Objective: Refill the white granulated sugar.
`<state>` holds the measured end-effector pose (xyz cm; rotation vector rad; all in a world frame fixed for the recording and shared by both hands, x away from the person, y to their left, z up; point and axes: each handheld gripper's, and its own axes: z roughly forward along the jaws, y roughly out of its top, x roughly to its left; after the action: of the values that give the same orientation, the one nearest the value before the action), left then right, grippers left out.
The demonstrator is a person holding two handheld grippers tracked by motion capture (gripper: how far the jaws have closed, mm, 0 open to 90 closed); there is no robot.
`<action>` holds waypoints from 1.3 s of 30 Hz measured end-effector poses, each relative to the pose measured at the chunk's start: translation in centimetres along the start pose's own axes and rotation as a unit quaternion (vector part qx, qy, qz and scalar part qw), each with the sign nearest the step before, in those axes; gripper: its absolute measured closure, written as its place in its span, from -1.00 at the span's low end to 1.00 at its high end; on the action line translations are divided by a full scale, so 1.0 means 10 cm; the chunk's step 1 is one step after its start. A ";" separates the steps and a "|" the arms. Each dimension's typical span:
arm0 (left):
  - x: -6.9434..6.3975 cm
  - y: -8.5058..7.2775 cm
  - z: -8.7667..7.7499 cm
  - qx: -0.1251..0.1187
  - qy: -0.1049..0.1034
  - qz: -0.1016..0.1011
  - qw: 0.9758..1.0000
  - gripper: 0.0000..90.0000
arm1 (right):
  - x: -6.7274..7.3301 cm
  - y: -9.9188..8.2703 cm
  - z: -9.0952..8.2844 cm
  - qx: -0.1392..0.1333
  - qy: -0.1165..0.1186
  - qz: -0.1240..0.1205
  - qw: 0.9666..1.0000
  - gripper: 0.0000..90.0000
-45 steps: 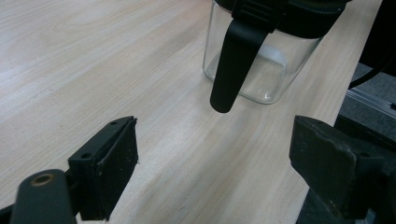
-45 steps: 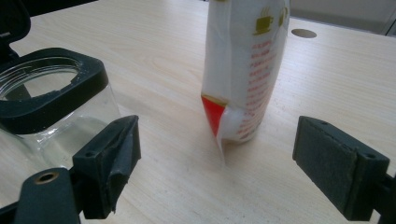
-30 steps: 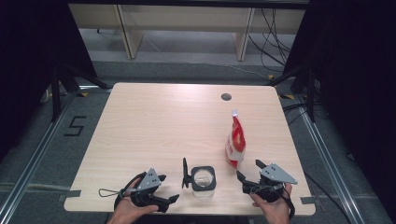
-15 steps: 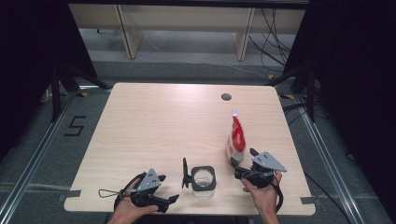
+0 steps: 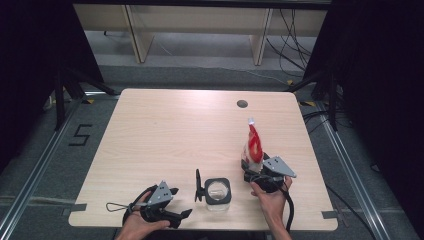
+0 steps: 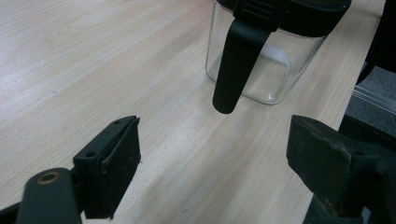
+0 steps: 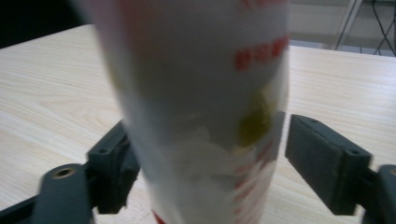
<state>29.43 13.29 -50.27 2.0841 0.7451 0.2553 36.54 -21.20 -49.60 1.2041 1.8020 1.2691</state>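
A red and white pouch (image 5: 252, 142) stands upright at the right of the wooden table (image 5: 165, 130). My right gripper (image 5: 250, 169) has the base of the pouch (image 7: 205, 107) between its jaws, which have just been closing. The left pad sits against the pouch and a gap shows at the right pad (image 7: 322, 158), so this gripper (image 7: 205, 163) is open. A clear glass jar (image 5: 218, 192) with a black lid stands near the front edge, its black clasp (image 6: 236, 65) hanging down. My left gripper (image 5: 182, 216) lies left of the jar (image 6: 261, 70), open and holding nothing (image 6: 212, 172).
A round cable hole (image 5: 242, 104) sits at the table's far right. The table's front edge runs just under both hands. Cables trail on the floor at the back right, and a "5" mark (image 5: 80, 135) is on the floor at the left.
My right gripper has moved forward and left up to the pouch, which now stands between its jaws. The left gripper and the jar have stayed put.
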 end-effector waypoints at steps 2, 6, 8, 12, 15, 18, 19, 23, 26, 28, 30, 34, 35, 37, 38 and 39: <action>-0.01 0.00 0.00 -0.007 -0.007 -0.009 1.000 -0.62 | 0.00 -0.01 0.00 0.002 0.010 0.012 1.000 -0.34; -0.02 0.00 0.00 -0.012 -0.001 -0.005 1.000 -0.62 | 0.00 0.00 -0.01 0.003 0.007 0.003 1.000 -0.32; -0.01 0.00 0.00 -0.012 -0.001 0.000 1.000 -0.61 | 0.00 0.00 0.00 0.003 0.005 -0.001 1.000 -0.31; -0.02 0.00 -0.01 -0.010 -0.004 -0.006 1.000 -0.60 | -0.08 0.03 -0.03 0.014 0.032 -0.015 0.999 -0.28; 0.00 0.01 -0.02 -0.005 -0.002 0.003 1.000 -0.60 | -0.17 0.04 -0.04 0.013 0.064 -0.026 0.998 -0.27; -0.02 0.01 -0.01 -0.012 -0.006 -0.007 1.000 -0.60 | -0.20 0.03 -0.07 0.022 0.082 -0.015 0.996 -0.26; -0.01 0.00 -0.01 -0.007 -0.005 -0.001 1.000 -0.60 | -0.24 0.04 -0.07 0.024 0.098 -0.015 0.995 -0.26; -0.03 0.01 0.00 -0.013 -0.007 -0.007 1.000 -0.60 | -0.34 0.04 -0.05 0.017 0.134 -0.044 0.990 -0.26; -0.03 0.01 0.00 -0.020 -0.010 0.000 1.000 -0.61 | -0.31 0.04 -0.08 0.022 0.119 -0.031 0.992 -0.25; -0.04 0.01 0.00 -0.026 -0.010 0.000 1.000 -0.61 | -0.31 0.02 -0.08 0.009 0.112 -0.044 0.993 -0.25; -0.05 0.01 0.00 -0.025 -0.010 -0.001 1.000 -0.61 | -0.29 0.01 -0.09 0.005 0.105 -0.036 0.994 -0.29; -0.03 0.01 -0.01 -0.016 -0.007 0.005 1.000 -0.61 | -0.18 0.00 -0.14 -0.007 0.075 -0.027 0.997 -0.55; -0.03 0.01 -0.01 -0.022 -0.015 0.002 1.000 -0.61 | -0.17 -0.01 -0.12 -0.014 0.065 -0.037 0.997 -0.59; -0.04 0.01 -0.02 -0.021 -0.022 0.004 1.000 -0.61 | -0.14 -0.03 -0.11 -0.015 0.052 -0.033 0.998 -0.61; -0.04 0.01 -0.02 -0.021 -0.022 0.004 1.000 -0.62 | -0.14 -0.06 -0.08 -0.018 0.044 -0.028 0.998 -0.64; -0.05 0.02 -0.01 -0.028 -0.018 0.004 0.999 -0.62 | -0.13 -0.08 -0.08 -0.014 0.039 -0.024 0.999 -0.64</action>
<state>29.06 13.01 -50.02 2.0342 0.7017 0.2395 36.13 -22.79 -50.09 1.1051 1.8512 1.3255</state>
